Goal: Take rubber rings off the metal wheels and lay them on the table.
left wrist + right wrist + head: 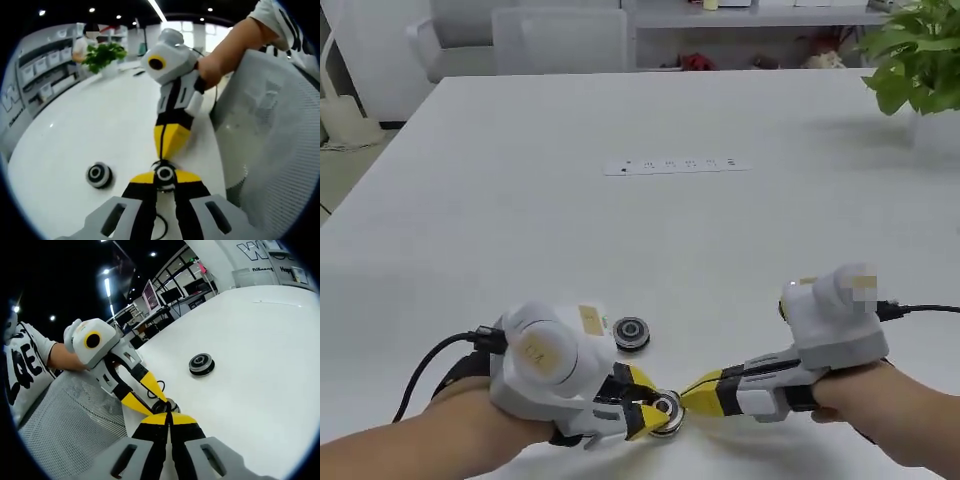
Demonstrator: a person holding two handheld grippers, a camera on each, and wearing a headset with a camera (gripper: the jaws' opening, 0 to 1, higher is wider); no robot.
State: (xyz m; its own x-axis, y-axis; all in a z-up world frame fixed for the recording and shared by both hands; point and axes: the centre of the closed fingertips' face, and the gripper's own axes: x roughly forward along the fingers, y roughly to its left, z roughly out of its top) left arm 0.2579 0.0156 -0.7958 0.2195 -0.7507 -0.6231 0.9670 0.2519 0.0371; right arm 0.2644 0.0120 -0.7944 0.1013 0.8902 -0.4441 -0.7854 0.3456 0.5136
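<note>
My left gripper (655,412) is shut on a small metal wheel (666,407) just above the table's near edge. In the left gripper view the wheel (164,173) sits between the yellow tips. My right gripper (686,401) comes in from the right. Its tips are pressed together at the wheel's rim, pinching the thin black rubber ring there. In the right gripper view the shut tips (169,418) touch the wheel (170,405), with the left gripper (134,390) behind it. A second wheel (631,333) with its black ring on lies flat on the table just beyond.
The white table (650,230) stretches far ahead, with a printed paper strip (675,165) at its middle. A green plant (915,55) stands at the back right. A mesh chair (270,130) is close behind the table's near edge. Cables trail from both grippers.
</note>
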